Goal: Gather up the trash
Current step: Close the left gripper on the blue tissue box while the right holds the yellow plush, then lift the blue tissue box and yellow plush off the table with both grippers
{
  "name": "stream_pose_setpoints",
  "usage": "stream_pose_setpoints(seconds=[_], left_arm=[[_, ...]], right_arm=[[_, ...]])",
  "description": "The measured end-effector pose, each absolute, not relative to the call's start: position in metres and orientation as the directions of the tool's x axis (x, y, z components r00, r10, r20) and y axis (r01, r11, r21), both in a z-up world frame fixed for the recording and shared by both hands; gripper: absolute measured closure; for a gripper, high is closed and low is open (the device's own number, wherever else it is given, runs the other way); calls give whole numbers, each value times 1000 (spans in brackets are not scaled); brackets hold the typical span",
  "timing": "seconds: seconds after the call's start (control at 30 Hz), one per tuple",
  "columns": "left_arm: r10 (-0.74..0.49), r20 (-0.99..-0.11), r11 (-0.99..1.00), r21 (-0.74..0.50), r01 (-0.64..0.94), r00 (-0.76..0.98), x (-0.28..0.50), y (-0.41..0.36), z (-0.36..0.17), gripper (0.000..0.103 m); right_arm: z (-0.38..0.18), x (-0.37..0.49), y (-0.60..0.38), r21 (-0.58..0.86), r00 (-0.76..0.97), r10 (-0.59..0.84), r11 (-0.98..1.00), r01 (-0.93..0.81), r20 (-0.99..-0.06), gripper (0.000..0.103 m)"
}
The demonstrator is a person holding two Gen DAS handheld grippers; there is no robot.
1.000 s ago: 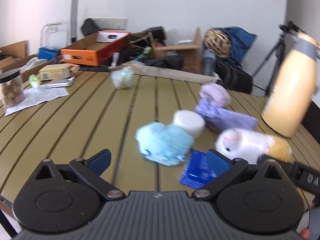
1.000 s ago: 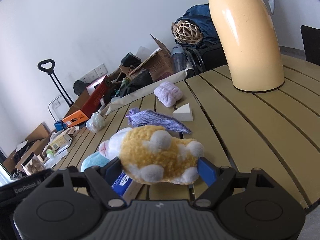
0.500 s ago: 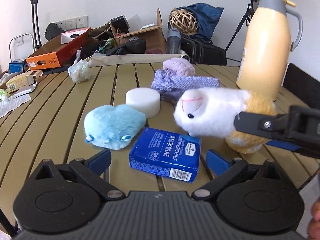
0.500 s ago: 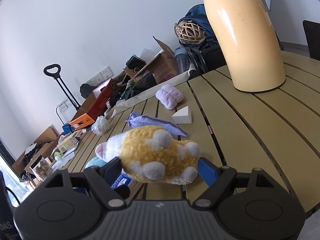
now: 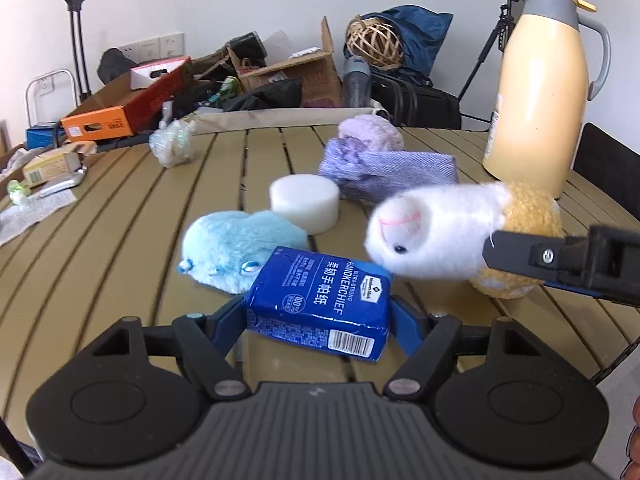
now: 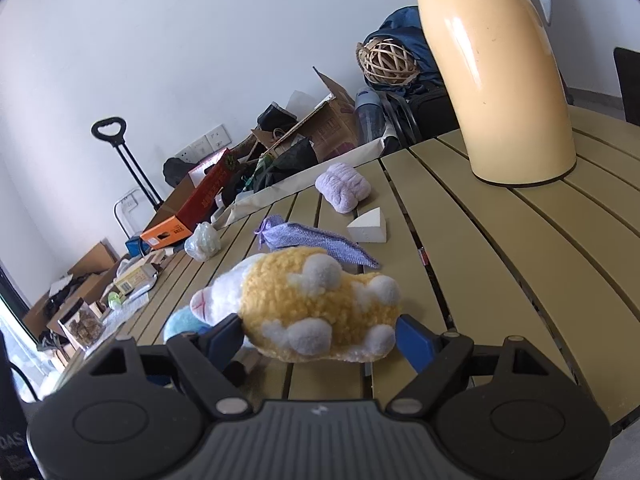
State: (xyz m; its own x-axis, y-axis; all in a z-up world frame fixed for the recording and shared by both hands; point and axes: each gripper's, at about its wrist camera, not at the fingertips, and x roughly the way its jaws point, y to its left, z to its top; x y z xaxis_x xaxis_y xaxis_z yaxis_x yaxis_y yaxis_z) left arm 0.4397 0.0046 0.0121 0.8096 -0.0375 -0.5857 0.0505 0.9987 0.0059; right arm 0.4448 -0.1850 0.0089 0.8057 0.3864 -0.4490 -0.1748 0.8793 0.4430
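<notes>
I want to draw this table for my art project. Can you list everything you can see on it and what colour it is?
blue tissue packet: 1, between the left pads
yellow-and-white plush toy: 1, held by the right hand-held gripper
light blue plush toy: 1, behind the packet
white foam cylinder: 1, mid-table
white foam wedge: 1, mid-table
lilac cloth pouch: 1, behind the cylinder
lilac fluffy bundle: 1, far edge
cream thermos jug: 1, upright
crumpled clear bag: 1, far left
left hand-held gripper: closing on the packet
right hand-held gripper: gripping
</notes>
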Motion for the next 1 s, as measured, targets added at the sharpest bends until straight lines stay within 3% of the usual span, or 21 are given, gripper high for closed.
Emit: stream_pose_setpoints(seconds=[0.2,0.43,1.0], left_arm=[[7,-573,1000,19,5,819,429,24,22,27],[36,-568,999,25,-26,822,418,42,28,27],[60,-564,998,19,-60,823,408,62,29,27]], right_arm=[[17,437,-168,294,823,323,935,-200,-467,3],[18,432,-149,174,821,306,952,-252,-482,1],[10,440,-134,154,821,314,949,-274,-476,0]])
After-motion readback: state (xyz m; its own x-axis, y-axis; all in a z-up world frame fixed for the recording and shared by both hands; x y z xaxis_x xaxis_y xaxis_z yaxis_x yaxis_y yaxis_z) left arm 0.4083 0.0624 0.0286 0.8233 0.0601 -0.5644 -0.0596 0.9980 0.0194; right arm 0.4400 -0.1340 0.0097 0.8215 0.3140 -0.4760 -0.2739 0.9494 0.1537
